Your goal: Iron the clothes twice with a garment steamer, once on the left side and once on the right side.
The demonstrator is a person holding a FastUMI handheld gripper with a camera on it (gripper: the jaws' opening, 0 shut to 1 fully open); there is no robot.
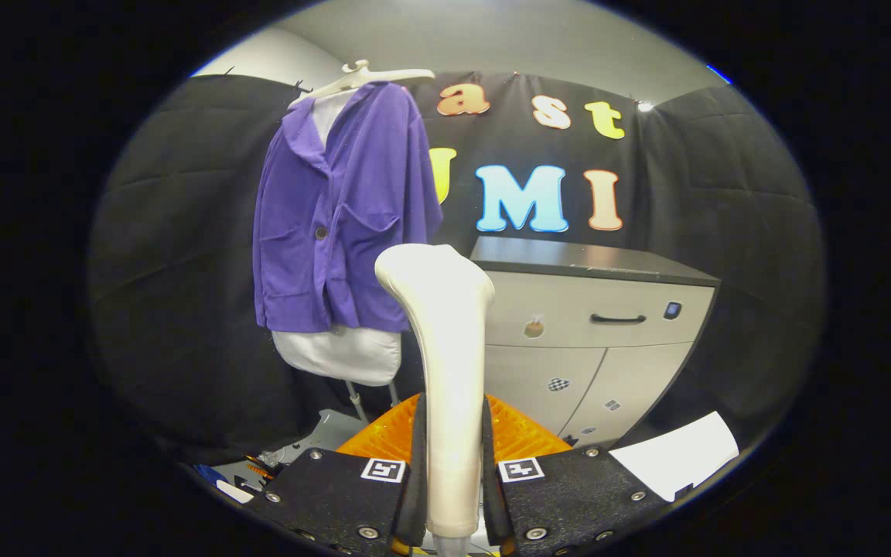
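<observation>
Clearly pinched between both fingers of the gripper (453, 495): the white handle of the garment steamer (445, 371), pads pressed on either flank of its lower shaft. Stands upright out of the grip, long axis running up and slightly away, flaring to a rounded head just ahead of and above the fingertips. Hard to say which way the steam face points from this angle; seems turned away, toward the far side.

Beyond the fingers and off to their left, hanging higher than the steamer head: the purple shirt (337, 216), draped on a white hanger (372, 77) over a pale padded form (337, 354) that peeks out below the hem. Button placket runs top to bottom, so the garment's long axis sits vertical, roughly parallel to the steamer's. Steamer head and cloth well apart, no contact yet.

Straight ahead and to the right beyond the steamer: a grey cabinet (592, 325) with a dark top, no part in the job. Directly behind the fingers, low down, an orange ridged block (515, 433); off to the right, a white sheet (677, 456).

Judged from this: ironing not yet begun on either side. Calls for carrying the head forward and leftward, rising to the shoulder line before stroking down one side of the placket.
</observation>
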